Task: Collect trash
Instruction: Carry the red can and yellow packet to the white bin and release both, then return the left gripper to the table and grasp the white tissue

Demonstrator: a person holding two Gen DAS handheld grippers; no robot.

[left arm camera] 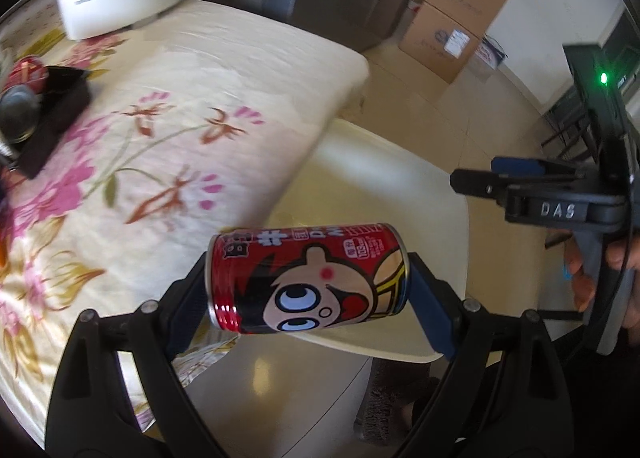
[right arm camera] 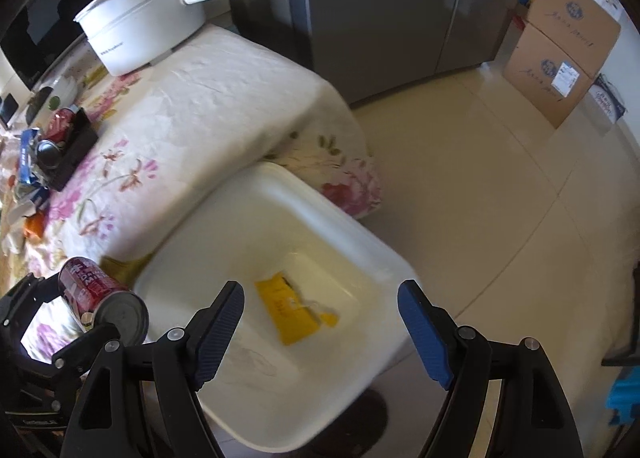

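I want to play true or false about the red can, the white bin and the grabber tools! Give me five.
1. The left tool grips a red cartoon-printed drink can by its two ends. True.
2. The white plastic bin is empty. False: a yellow wrapper lies in it.
3. The right tool holds the wrapper. False: its pads are apart with nothing between them.
4. A white pot with a long handle sits on the flowered tablecloth. True.
5. The can is already in the bin. False: it is held beside the bin's rim.
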